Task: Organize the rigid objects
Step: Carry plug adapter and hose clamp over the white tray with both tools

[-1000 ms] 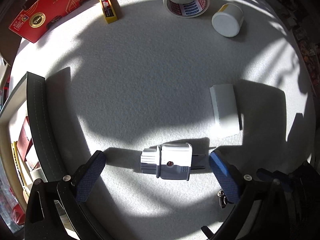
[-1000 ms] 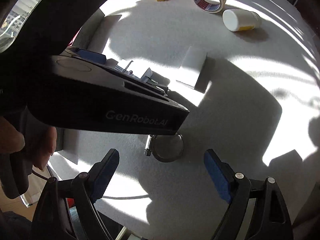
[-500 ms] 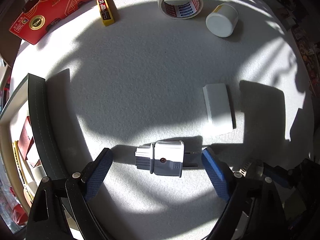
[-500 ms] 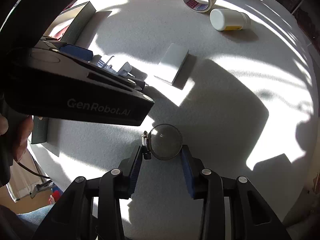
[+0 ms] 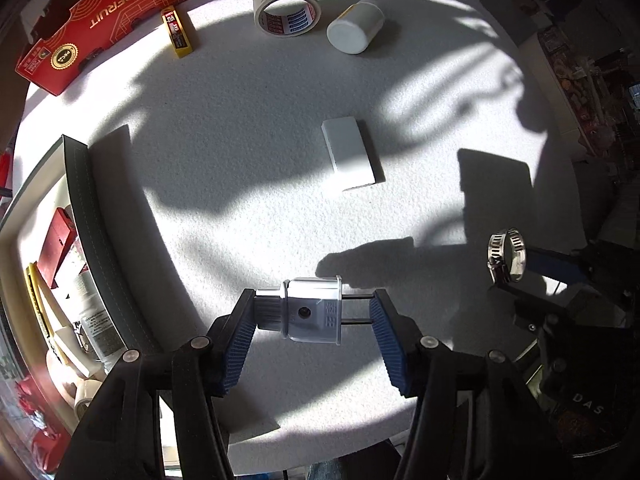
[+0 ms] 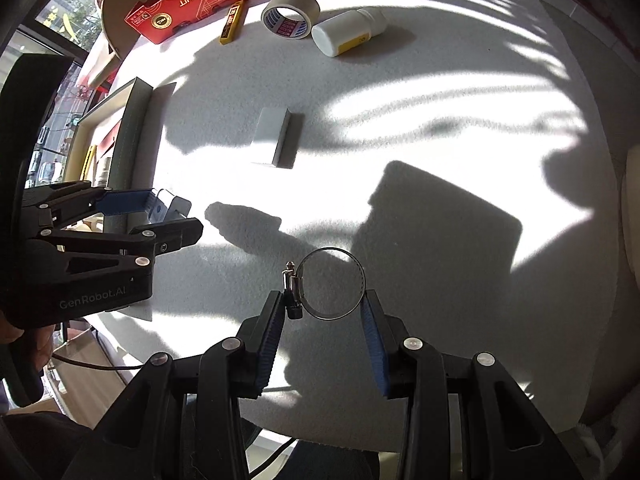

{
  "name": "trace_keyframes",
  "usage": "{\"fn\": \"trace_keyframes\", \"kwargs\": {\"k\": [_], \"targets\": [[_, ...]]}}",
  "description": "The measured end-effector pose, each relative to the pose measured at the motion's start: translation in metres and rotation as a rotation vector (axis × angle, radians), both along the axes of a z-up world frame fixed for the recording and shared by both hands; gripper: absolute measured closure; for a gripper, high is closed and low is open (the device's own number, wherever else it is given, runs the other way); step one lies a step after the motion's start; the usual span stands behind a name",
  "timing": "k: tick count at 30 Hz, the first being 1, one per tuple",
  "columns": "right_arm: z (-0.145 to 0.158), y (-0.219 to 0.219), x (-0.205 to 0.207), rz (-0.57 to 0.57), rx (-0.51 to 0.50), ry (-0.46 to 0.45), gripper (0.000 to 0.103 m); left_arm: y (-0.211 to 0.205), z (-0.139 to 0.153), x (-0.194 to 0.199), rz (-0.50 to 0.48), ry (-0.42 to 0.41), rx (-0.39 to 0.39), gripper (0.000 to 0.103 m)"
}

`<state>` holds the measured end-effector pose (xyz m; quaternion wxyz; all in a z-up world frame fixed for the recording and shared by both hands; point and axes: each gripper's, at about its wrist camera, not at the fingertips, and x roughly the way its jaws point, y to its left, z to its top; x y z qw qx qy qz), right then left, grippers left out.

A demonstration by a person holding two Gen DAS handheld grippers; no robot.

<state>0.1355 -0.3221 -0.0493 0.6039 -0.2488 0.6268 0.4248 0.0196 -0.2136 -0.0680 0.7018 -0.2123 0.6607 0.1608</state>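
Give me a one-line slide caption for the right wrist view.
Right gripper shut on a metal hose clamp above the white table, left gripper holding a plug adapter alongside.

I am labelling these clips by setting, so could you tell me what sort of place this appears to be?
Probably a home or workshop sorting table by a sunny window: a white foam-covered table carries a tape roll, hose clamp and plug adapter, with a storage box at its edge.
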Motion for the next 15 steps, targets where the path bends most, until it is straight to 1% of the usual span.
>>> {"fn": "trace_keyframes", "kwargs": {"k": [2,4,7,9,10,12,13,15], "targets": [[0.000,-0.012,-0.006,0.007,0.012,-0.014,0.062,-0.006,0.012,-0.008,-0.021,-0.016,-0.021,0.042],[0.006,-0.015,-0.003,0.003,0.020,-0.019,0.062,-0.004,0.027,-0.009,-0.046,-0.032,-0.042,0.042],[0.004,-0.007,-0.002,-0.015,0.019,-0.023,0.062,0.004,0.045,-0.021,-0.085,-0.059,-0.040,0.042],[0.008,-0.007,0.002,-0.024,0.018,-0.026,0.062,-0.001,0.053,-0.023,-0.100,-0.081,-0.028,0.042],[0.009,-0.003,0.003,-0.028,0.019,-0.026,0.062,0.006,0.057,-0.026,-0.105,-0.090,-0.024,0.042],[0.014,-0.001,0.006,-0.036,0.024,-0.026,0.062,0.011,0.064,-0.031,-0.098,-0.109,-0.016,0.042],[0.018,-0.002,0.009,-0.039,0.027,-0.027,0.062,0.019,0.063,-0.022,-0.090,-0.114,-0.012,0.042],[0.024,-0.001,0.012,-0.044,0.032,-0.029,0.062,0.022,0.064,-0.023,-0.060,-0.127,-0.004,0.042]]}}
